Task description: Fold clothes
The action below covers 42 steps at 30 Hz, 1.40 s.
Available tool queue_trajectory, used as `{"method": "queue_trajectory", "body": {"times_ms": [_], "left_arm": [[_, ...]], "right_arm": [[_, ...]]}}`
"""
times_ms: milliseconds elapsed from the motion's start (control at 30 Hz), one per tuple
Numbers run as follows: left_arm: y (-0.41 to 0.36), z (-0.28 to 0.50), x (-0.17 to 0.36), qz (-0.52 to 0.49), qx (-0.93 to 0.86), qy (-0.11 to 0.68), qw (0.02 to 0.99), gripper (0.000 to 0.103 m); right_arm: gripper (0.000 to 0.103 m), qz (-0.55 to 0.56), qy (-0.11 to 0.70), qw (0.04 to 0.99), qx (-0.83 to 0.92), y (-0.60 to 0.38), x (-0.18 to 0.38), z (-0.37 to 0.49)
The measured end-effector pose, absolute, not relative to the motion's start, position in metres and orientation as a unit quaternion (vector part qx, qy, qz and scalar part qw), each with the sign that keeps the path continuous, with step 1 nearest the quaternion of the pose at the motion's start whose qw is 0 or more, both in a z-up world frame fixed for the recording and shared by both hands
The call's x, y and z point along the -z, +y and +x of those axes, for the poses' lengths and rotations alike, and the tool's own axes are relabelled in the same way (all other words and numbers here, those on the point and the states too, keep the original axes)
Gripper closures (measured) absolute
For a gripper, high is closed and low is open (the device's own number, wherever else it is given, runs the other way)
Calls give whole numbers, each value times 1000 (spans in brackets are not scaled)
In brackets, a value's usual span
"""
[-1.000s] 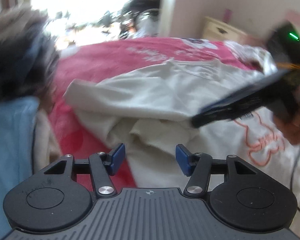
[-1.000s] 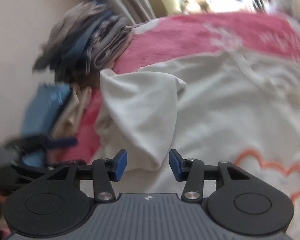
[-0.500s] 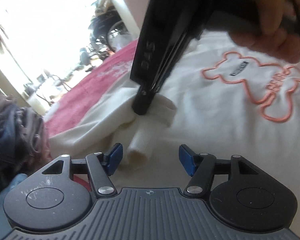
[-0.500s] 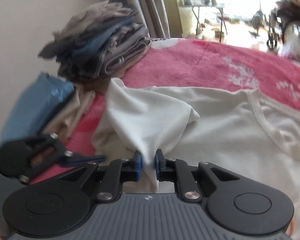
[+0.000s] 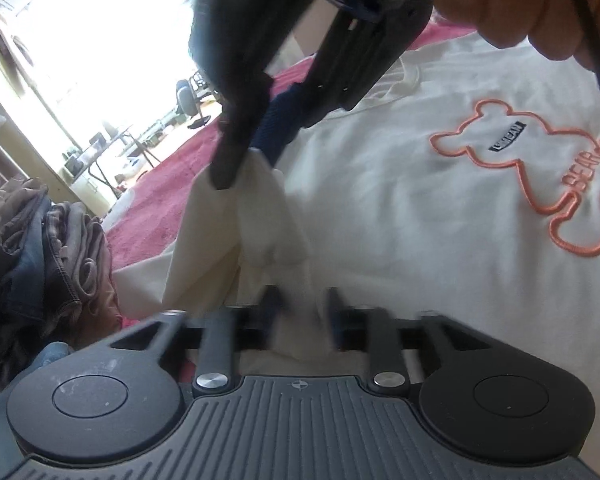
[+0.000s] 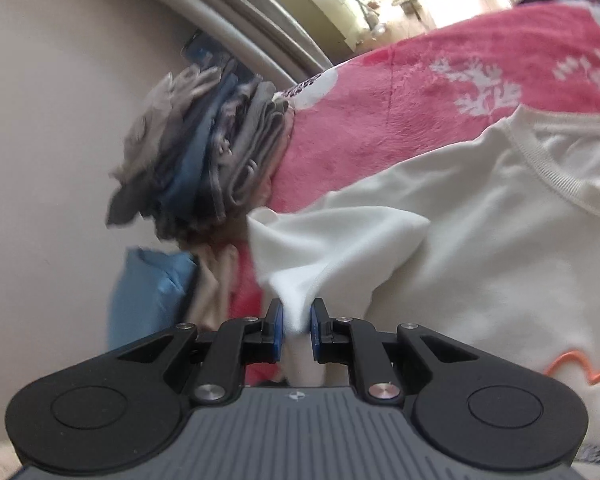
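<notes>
- The cream sweatshirt [image 5: 399,200] is spread flat on a pink blanket [image 6: 379,112] and fills most of both wrist views. The orange bear outline [image 5: 539,176] with "BEAR" stitched on it sits around 2 o'clock in the left wrist view.
- The right gripper [image 6: 297,322] is clamped tight on a pinch of the sleeve [image 6: 331,248]. The blue pads squeeze a bunched bit of cream fabric between them, and the cloth fans up and out toward 12 o'clock from the grip.
- From the left wrist camera you can see that same gripper coming in from 12 o'clock, its tip holding the sleeve up in a little tent near the centre. The person's hand [image 5: 515,4] is wrapped round its handle at 1 o'clock, with a black cable running down past it.
- The left gripper [image 5: 300,312] is at 6 o'clock and its jaws are closing. They're blurry, but a fold of the sleeve sits between them. Can't tell if the pads are actually pressing on it yet.
- A stack of folded clothes [image 6: 204,148] in greys and blues sits at 10 o'clock in the right wrist view, against the wall, just beside the sleeve.
- A light blue folded thing [image 6: 148,300] lies below that stack, around 8 o'clock.
- A bright window area shows at 11 o'clock from the left wrist.
</notes>
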<state>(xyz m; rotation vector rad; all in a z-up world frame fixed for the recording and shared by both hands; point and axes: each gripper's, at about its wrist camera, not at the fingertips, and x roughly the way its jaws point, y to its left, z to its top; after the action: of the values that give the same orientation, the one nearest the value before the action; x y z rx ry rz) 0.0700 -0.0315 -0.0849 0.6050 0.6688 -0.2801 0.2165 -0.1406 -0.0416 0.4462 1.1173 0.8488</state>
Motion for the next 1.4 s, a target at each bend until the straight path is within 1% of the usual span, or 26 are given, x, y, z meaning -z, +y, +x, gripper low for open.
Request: {"method": "queue_trajectory", "body": {"times_ms": [67,200,267,300,333,400,433,467,500,533,567,600,633,667,733,800,867,967,1067,1133,1233,1400], "left_arm": [[-35,70,84,291,120,319,894,58],[-30,74,79,271,100,315,904,59],[-22,76,74,249,94,314,911,67],[-16,77,71,235,90,314,916,82],[-10,78,67,218,85,316,919,93],[5,80,55,169,81,322,928,97],[16,82,48,130,87,333,930,98],[26,84,41,91,94,345,929,98],[43,88,34,20,106,365,925,99],[59,93,28,-54,118,384,914,99],[78,98,24,-136,128,395,900,99],[97,102,22,-217,137,402,879,99],[113,104,21,-280,140,403,860,99],[127,106,21,-326,139,400,845,99],[149,107,20,-397,134,393,819,99],[166,107,20,-441,130,383,801,99],[176,107,19,-472,127,376,787,99],[187,105,13,-509,132,364,768,99],[188,107,1,-517,136,356,766,99],[188,107,-7,-520,138,352,766,99],[184,107,-16,-510,141,347,775,99],[178,103,-28,-469,132,343,803,99]], "right_arm": [[89,218,515,732,-388,-138,41,217],[89,236,530,707,-405,-130,37,215],[89,241,532,698,-414,-126,33,215],[89,244,532,695,-418,-125,30,215],[89,249,531,692,-421,-123,28,216],[89,260,529,686,-426,-121,24,218],[89,266,529,683,-428,-119,23,220],[86,270,528,680,-431,-116,21,222],[84,276,528,677,-432,-113,20,224],[77,282,529,674,-432,-111,19,227],[64,289,528,671,-433,-109,17,230],[59,296,519,674,-435,-111,14,231],[57,302,507,679,-436,-113,11,231],[57,305,493,686,-440,-116,6,230],[55,288,459,709,-450,-124,-6,224],[53,237,417,748,-459,-130,-21,208],[42,151,362,790,-471,-131,-35,184],[38,-13,277,835,-475,-118,-44,141],[35,-153,189,846,-475,-100,-40,100],[32,-212,142,842,-475,-87,-36,79],[28,-271,86,835,-471,-69,-32,59],[29,-366,-5,827,-428,-41,-26,40]]}}
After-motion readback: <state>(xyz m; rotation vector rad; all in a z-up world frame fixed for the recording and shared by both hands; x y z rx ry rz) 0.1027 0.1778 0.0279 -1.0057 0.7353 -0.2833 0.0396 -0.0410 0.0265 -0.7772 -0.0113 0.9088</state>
